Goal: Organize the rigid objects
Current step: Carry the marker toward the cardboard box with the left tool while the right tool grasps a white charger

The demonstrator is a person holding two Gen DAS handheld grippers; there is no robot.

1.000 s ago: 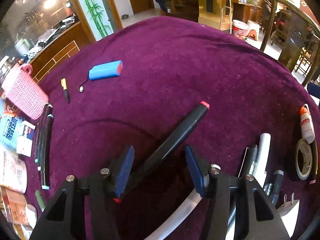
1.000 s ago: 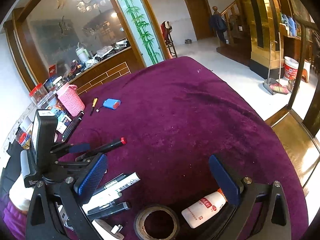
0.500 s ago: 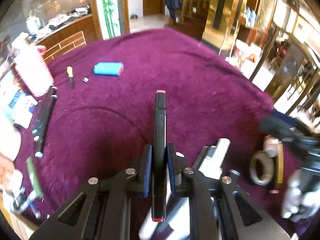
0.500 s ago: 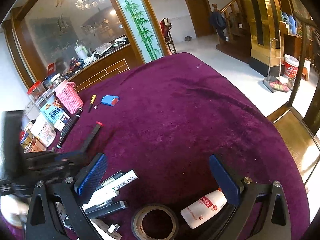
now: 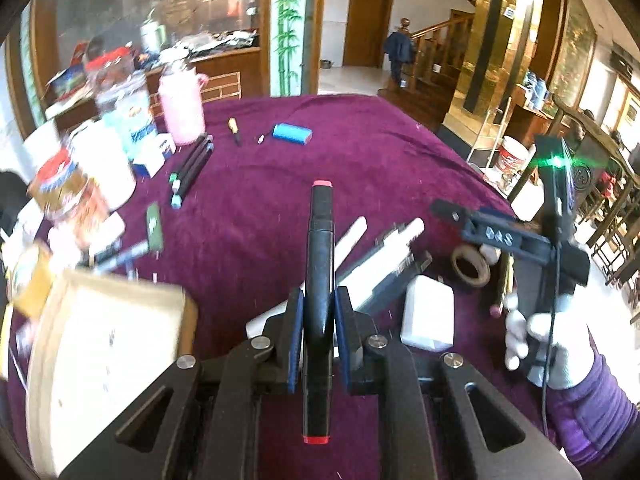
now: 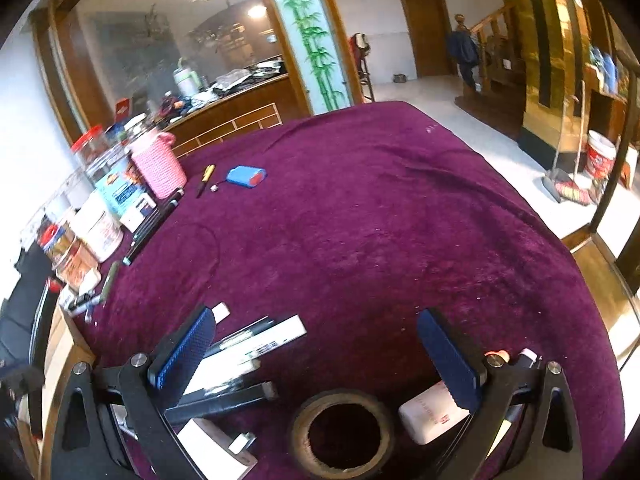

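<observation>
You are holding the black marker point(image 5: 319, 280) squeezed in your left tool point(image 5: 319, 338), lifted above the purple counter point(image 5: 256, 216) and pointing to 12 o'clock, probably for the marker row point(image 5: 191, 166) at 10 o'clock, while your right tool point(image 6: 320, 356) is waiting wide and empty.

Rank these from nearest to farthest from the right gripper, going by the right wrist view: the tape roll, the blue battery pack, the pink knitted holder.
1. tape roll: just below the open right gripper, at the bottom of the frame.
2. blue battery pack: far up the purple cloth, left of centre.
3. pink knitted holder: further left, at the table's far left edge; close to the battery pack's range, so only marginally farther.
</observation>
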